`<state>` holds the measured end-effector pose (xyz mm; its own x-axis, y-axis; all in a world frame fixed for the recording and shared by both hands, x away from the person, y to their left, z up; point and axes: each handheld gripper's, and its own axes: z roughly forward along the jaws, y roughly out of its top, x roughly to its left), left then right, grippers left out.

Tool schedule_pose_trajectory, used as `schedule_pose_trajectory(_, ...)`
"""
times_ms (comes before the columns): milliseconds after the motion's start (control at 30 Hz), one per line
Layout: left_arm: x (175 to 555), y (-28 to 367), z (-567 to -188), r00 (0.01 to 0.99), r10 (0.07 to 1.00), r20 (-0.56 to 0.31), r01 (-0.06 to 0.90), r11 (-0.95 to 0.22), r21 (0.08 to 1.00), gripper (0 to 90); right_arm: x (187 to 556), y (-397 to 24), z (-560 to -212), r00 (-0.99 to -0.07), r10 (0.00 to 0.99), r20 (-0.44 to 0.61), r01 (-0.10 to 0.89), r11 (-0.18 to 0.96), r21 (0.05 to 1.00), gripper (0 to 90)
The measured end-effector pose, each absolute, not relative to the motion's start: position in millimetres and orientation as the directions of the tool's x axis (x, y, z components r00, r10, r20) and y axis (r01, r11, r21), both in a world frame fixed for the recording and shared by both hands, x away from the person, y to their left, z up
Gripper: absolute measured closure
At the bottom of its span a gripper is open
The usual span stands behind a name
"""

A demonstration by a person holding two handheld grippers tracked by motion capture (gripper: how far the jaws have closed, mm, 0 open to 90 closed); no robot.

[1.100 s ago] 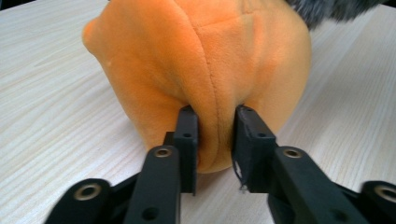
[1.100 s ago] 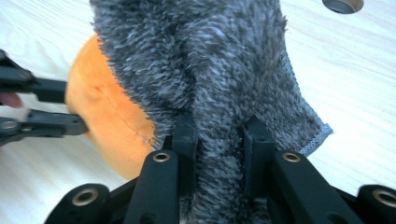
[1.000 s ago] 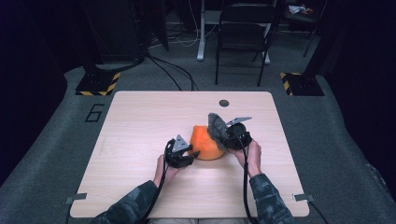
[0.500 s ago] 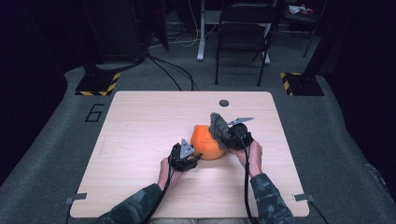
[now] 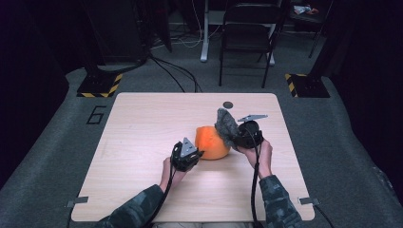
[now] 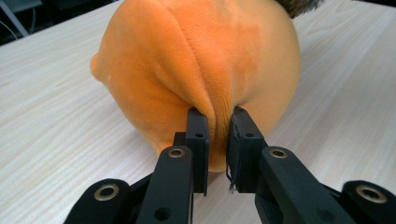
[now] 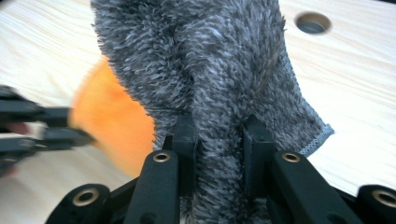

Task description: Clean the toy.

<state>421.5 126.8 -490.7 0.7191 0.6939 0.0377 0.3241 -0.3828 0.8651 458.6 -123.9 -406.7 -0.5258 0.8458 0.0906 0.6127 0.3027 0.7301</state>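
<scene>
Soft, squashy orange plush [image 6: 196, 70] is pinched at its near fold by the just-closed left gripper [image 6: 218, 135]; the fuzzy grey cloth [image 7: 210, 70] is clamped by the right gripper [image 7: 219, 140], so it's best grabbed by folds.

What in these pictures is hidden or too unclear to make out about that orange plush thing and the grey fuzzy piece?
- Orange plush: its far side, hidden by its own bulk in the left gripper view; what it depicts is unclear.
- Grey fuzzy fabric: whether it is joined to the plush or separate; its lower end is cut off behind the right gripper.
- Left gripper: blurred in the right gripper view.
- Dark round spot on the table: too small in the high view.
</scene>
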Motion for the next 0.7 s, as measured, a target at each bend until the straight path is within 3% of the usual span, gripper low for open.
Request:
schedule_pose_trajectory(167,417.3,129.3,-481.3,0.724,0.689,-0.004,0.34,-0.352,0.872,80.1,444.9,-96.0,-393.9,-0.597,0.796,0.095,0.568,0.337,0.751,71.1)
schedule_pose_trajectory(267,415.8,127.1,-479.8,0.74,0.673,0.019,0.313,-0.369,0.875,79.9,441.5,-78.5,-396.9,-0.629,0.774,0.072,0.558,0.386,0.734,70.9)
schedule_pose_trajectory(600,420.0,129.7,-487.0,0.746,0.666,0.02,0.32,-0.384,0.866,79.1,448.8,-69.3,-416.6,-0.61,0.791,-0.051,0.554,0.472,0.686,71.0)
schedule_pose_trajectory(700,421.3,131.2,-487.8,0.748,0.664,0.018,0.322,-0.387,0.864,78.7,452.4,-78.1,-418.9,-0.591,0.805,-0.042,0.58,0.461,0.671,71.0)
